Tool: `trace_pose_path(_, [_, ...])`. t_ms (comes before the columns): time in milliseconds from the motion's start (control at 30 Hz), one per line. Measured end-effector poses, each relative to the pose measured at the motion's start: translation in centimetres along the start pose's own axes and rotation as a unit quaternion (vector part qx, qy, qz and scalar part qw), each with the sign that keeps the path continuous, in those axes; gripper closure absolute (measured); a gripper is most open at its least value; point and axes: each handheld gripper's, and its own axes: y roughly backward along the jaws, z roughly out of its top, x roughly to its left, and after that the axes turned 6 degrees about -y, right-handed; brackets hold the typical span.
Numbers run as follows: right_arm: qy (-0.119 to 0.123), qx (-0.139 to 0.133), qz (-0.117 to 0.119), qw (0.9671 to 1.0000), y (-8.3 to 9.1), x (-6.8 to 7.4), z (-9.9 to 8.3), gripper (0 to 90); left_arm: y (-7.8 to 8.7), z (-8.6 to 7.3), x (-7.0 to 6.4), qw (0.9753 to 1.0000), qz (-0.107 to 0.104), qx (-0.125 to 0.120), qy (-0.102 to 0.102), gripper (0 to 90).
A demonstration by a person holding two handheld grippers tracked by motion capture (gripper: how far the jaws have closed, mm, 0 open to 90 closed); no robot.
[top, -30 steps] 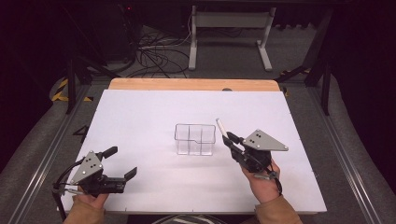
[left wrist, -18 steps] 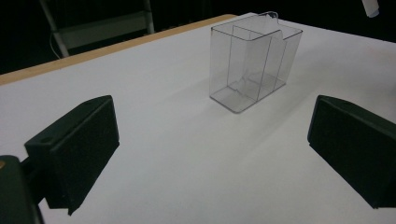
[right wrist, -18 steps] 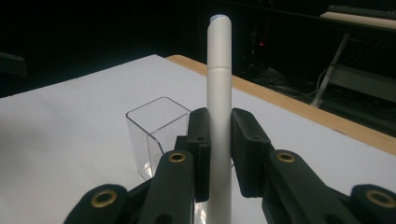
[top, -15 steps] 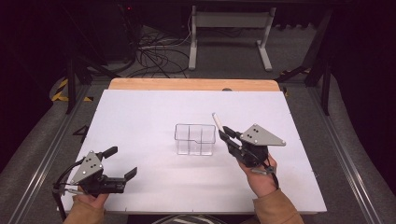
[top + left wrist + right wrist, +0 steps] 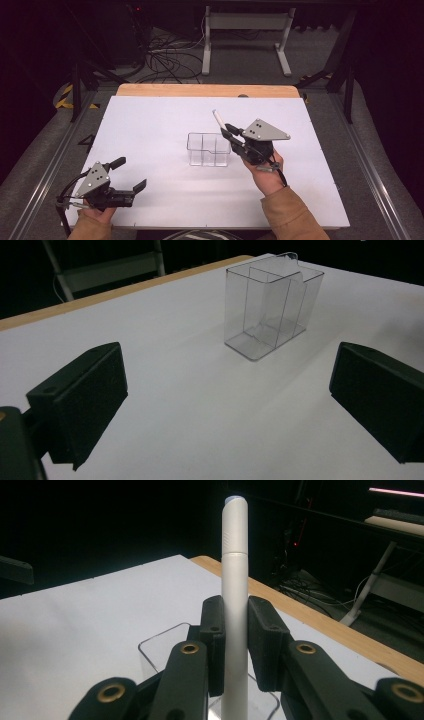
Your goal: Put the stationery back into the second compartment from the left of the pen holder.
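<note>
Right tongs (image 5: 226, 131) clamping white pen (image 5: 218, 120), hovering at right end of clear divided box (image 5: 209, 149); left tongs (image 5: 129, 173) gaping apart, idling near desk (image 5: 150, 120) corner.

No readable text, label, brand, number or sign appears on any surface or object in any of the views.

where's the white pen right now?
The white cylindrical pen is clamped upright in the right tongs, right of centre in the high view, just above the right end of the clear plastic divided box.
</note>
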Motion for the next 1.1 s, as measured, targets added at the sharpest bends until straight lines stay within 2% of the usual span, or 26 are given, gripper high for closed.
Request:
trace_pose_path(200, [0.007,-0.004,0.010,0.9999,-1.6,0.1,0.5,78.6,0.0,0.0,0.0,1.0000,0.000,0.000,0.000,2.9])
trace_pose_path(600, [-0.003,-0.008,0.033,0.9994,-4.7,0.2,0.7,78.6,0.0,0.0,0.1,1.0000,-0.001,0.000,0.000,2.9])
trace_pose_path(767, [0.001,-0.013,0.040,0.9991,-5.8,0.6,0.7,78.6,0.0,0.0,0.1,1.0000,-0.001,0.000,0.000,2.9])
trace_pose_path(900, [-0.002,-0.017,0.044,0.9989,-6.5,0.7,0.6,78.6,0.0,0.0,0.2,1.0000,-0.001,0.000,-0.001,2.9])
trace_pose_path(1033, [-0.020,-0.017,0.054,0.9982,-7.5,0.7,0.8,78.7,-0.1,0.0,0.1,1.0000,-0.001,0.002,-0.001,2.9])
trace_pose_path(1100, [-0.017,-0.021,0.054,0.9982,-7.7,0.8,0.9,78.6,-0.1,0.0,0.1,1.0000,-0.002,0.001,0.001,2.9])
